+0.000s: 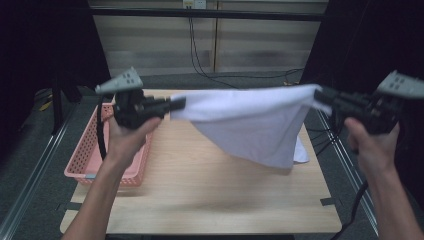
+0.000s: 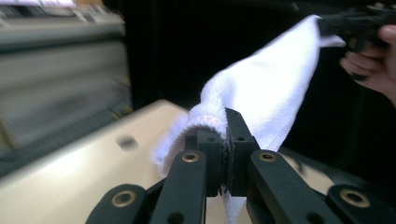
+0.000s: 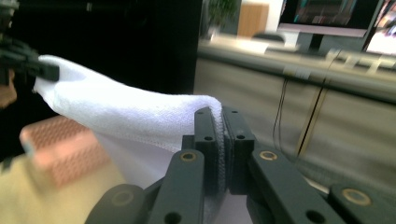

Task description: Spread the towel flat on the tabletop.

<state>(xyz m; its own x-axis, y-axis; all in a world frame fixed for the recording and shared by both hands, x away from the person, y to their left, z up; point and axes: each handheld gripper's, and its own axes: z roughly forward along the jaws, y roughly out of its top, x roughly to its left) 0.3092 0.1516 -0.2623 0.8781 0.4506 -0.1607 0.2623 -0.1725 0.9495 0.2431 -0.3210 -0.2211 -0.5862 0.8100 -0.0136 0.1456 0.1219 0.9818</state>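
Observation:
A white towel (image 1: 250,122) hangs stretched in the air above the wooden table (image 1: 200,195), its lower part drooping toward the table's right side. My left gripper (image 1: 179,103) is shut on the towel's left corner, and my right gripper (image 1: 320,95) is shut on its right corner. In the left gripper view the jaws pinch a bunched hem of the towel (image 2: 261,88), with the other gripper (image 2: 355,21) gripping the far end. In the right gripper view the towel (image 3: 121,114) runs from my closed jaws to the other gripper (image 3: 32,65).
A pink mesh basket (image 1: 95,150) sits at the table's left edge, seen too as a pink basket (image 3: 65,144) in the right gripper view. Black cables (image 1: 200,55) hang down the wall behind. Metal rails run along both sides of the table.

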